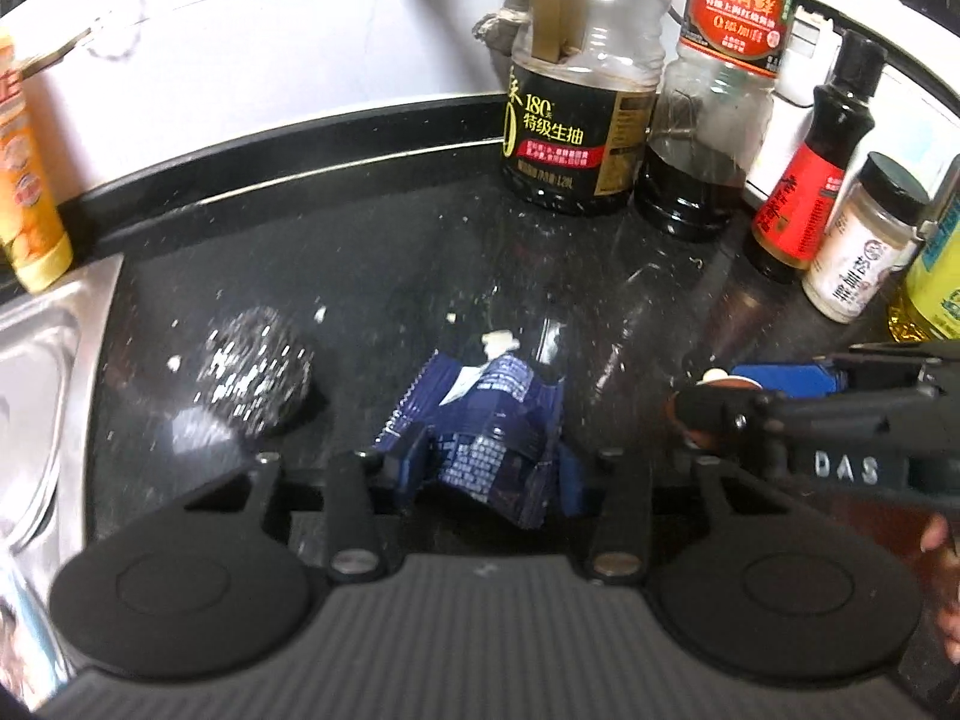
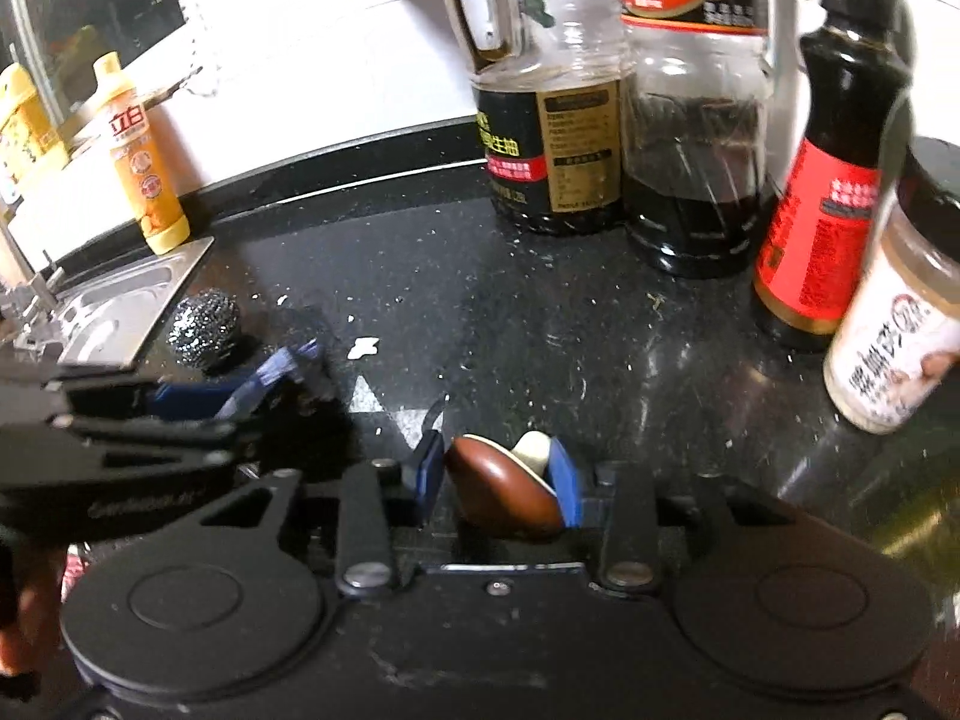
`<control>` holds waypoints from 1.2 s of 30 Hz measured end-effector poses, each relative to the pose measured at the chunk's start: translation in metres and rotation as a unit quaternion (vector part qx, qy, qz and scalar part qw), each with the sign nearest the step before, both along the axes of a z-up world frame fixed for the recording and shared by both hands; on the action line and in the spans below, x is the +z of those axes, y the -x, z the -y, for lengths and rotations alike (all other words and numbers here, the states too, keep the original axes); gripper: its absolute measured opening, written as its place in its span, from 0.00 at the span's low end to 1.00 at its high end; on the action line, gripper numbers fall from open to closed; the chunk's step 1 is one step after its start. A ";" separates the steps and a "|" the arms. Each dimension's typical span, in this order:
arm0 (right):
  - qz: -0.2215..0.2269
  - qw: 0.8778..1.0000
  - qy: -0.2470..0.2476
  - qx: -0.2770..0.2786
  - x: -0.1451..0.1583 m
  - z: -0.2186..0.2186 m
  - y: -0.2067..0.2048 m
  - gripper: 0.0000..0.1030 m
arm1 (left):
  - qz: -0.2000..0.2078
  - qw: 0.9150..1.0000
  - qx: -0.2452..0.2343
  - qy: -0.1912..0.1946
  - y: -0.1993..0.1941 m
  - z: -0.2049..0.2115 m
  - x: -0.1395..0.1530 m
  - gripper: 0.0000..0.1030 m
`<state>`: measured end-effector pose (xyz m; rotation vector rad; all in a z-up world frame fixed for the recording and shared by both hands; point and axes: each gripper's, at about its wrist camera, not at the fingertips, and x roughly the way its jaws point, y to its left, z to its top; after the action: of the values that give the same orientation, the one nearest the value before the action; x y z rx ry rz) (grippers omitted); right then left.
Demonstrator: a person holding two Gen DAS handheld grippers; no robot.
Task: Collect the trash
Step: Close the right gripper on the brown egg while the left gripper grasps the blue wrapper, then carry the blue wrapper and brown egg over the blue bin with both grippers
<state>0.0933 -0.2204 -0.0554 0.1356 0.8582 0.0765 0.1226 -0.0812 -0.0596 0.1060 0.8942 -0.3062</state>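
Black speckled counter (image 2: 480,312), glossy, scattered with pale crumbs (image 2: 363,347). A raised black lip runs along its back edge under the white wall. Along the back edge towards the right corner stand two large soy sauce bottles (image 1: 570,138), touching, then a slim dark bottle with a red label (image 2: 822,228) and a white spice jar with a black lid (image 2: 894,324). Near the left edge, beside the steel sink (image 2: 114,312), sits a steel scouring ball (image 2: 204,327). An orange detergent bottle (image 2: 147,180) stands at the back left.
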 end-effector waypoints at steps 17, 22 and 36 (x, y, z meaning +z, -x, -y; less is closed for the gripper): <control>-0.007 0.997 -0.079 -0.009 0.024 -0.019 0.028 0.36 | 0.005 0.999 0.026 0.021 0.053 -0.041 0.020 0.26; -0.003 0.996 -0.089 0.001 0.033 -0.036 0.030 0.36 | 0.013 0.999 0.033 0.022 0.062 -0.056 0.028 0.26; 0.007 0.993 -0.108 0.045 0.057 -0.115 0.041 0.36 | 0.029 0.997 0.051 0.044 0.095 -0.124 0.054 0.26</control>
<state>0.0526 -0.1056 0.0017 0.2983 0.8399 0.2556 0.0273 0.0424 -0.0054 -0.0110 0.8250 -0.2461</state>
